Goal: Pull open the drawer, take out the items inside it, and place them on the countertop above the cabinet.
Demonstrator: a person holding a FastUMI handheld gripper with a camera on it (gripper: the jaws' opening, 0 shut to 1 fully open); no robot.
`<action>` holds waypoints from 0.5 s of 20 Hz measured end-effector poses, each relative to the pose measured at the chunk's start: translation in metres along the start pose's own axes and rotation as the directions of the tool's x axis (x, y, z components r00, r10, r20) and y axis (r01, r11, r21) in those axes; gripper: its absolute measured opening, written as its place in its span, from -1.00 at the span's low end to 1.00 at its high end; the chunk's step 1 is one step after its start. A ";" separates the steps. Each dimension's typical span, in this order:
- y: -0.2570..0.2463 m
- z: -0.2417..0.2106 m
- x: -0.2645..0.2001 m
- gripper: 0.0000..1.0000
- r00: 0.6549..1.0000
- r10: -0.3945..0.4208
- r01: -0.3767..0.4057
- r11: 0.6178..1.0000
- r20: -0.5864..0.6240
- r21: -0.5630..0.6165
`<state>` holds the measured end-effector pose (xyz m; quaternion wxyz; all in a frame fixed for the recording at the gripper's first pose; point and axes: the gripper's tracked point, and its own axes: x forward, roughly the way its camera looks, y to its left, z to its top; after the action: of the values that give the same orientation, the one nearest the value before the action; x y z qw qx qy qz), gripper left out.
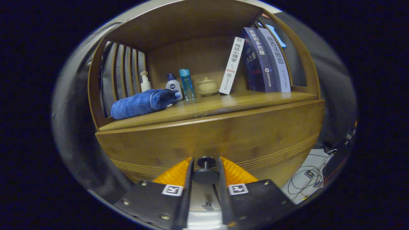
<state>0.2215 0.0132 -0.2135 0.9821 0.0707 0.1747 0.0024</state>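
The wooden cabinet's drawer front (223, 140) spans the view just ahead of me, and its inside is hidden. A dark round knob (206, 162) sticks out of it low in the middle. My gripper (206, 169) has one finger on each side of this knob, and both press against its disc. Above the drawer front runs the countertop (223, 103), a wooden shelf surface under a wooden top board.
On the countertop lie a rolled blue towel (140, 103), a pump bottle (145, 82), a white-and-blue bottle (173, 86), a clear blue bottle (186, 83), a small lidded ceramic pot (207, 86) and three leaning books (258, 60). Cables (308, 179) lie on the floor right of the cabinet.
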 end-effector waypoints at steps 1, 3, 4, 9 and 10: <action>0.001 -0.001 0.002 -0.29 1.000 0.000 0.000 1.000 -0.014 0.000; 0.001 -0.002 0.000 -0.47 0.999 -0.006 0.005 1.000 -0.032 -0.026; 0.001 -0.003 -0.005 -0.47 0.999 -0.009 0.008 1.000 -0.038 -0.027; 0.002 -0.010 -0.032 -0.47 0.999 -0.035 0.035 0.999 -0.039 0.001; 0.002 -0.012 -0.037 -0.47 0.998 -0.045 0.045 0.999 -0.048 -0.003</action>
<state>0.1822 0.0154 -0.2118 0.9774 0.0657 0.2000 -0.0179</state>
